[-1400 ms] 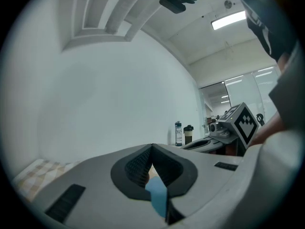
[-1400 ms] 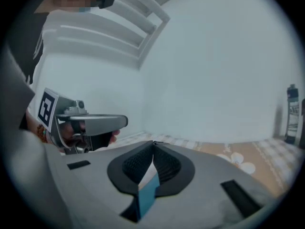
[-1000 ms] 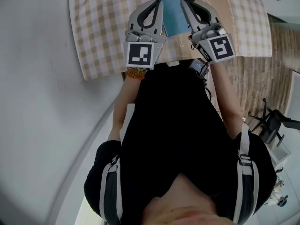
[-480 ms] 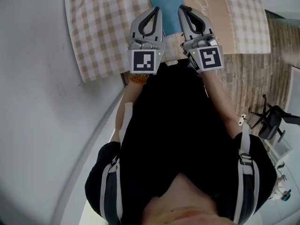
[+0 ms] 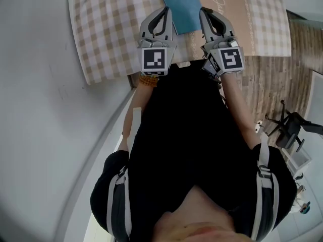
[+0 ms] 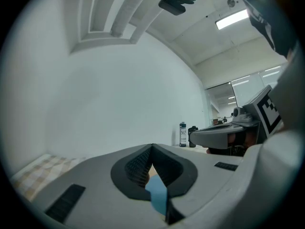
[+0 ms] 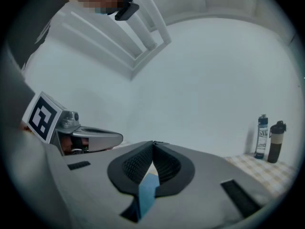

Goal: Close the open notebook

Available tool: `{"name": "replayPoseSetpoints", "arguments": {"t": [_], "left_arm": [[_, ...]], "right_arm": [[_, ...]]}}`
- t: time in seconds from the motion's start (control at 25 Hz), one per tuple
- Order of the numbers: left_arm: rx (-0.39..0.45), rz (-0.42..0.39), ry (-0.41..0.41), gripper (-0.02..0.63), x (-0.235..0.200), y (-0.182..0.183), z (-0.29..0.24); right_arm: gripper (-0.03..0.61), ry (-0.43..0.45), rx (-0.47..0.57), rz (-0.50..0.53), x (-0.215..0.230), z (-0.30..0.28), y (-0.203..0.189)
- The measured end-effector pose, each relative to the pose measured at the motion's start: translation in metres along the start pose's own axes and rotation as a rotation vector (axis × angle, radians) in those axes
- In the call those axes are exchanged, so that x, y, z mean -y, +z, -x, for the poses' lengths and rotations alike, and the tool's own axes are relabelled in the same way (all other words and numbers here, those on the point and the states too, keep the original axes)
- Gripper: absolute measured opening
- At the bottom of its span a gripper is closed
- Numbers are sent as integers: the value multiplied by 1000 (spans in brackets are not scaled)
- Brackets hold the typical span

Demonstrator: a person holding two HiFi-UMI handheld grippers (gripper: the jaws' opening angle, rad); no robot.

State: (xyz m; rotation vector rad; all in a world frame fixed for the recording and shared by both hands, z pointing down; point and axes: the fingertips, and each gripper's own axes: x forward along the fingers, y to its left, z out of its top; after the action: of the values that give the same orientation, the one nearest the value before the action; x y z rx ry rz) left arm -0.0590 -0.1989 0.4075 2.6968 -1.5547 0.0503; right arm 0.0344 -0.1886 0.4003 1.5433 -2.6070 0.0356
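1. Two bottles are standing side by side at the far end of the table. One is a clear bottle [image 7: 262,136] with a label, the other a dark bottle [image 7: 275,142] with a spout lid. Both are standing well apart from my tongs.
2. A plain white wall [image 6: 119,89] is rising behind the table. An office chair [image 5: 292,130] is standing on the wood-patterned floor [image 5: 303,59] to my right.
3. I am holding the left gripper [image 5: 167,10] with its jaws pressed together, tips meeting and pinching nothing. The ribbed dark pads are forming a diamond-shaped opening behind the tips.
4. I am holding the right gripper [image 5: 204,11] the same way, jaws pressed together and empty.
5. The notebook [image 5: 182,9] is lying flat on the tablecloth [image 5: 106,29], showing a smooth blue rectangular cover. Its near end is sitting between my two grippers. Whether either one is touching it, I cannot tell.
6. Each gripper view is showing a strip of that blue cover through the opening in the pads.
7. The tablecloth is showing a beige and white check, with a plain beige panel under the notebook.
8. Bare checked cloth is stretching out to the left of the left gripper, as far as the table's left edge. The near edge is running just below both marker cubes.
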Motion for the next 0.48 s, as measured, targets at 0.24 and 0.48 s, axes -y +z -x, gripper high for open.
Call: {"name": "replayPoseSetpoints", "arguments": {"t": [0.24, 0.48], "left_arm": [[-22, 13, -2, 12, 1, -10, 2], [-40, 18, 3, 11, 1, -17, 4]], "right_arm": [[6, 20, -26, 13, -5, -2, -13], [6, 15, -50, 7, 0, 4, -22]]}}
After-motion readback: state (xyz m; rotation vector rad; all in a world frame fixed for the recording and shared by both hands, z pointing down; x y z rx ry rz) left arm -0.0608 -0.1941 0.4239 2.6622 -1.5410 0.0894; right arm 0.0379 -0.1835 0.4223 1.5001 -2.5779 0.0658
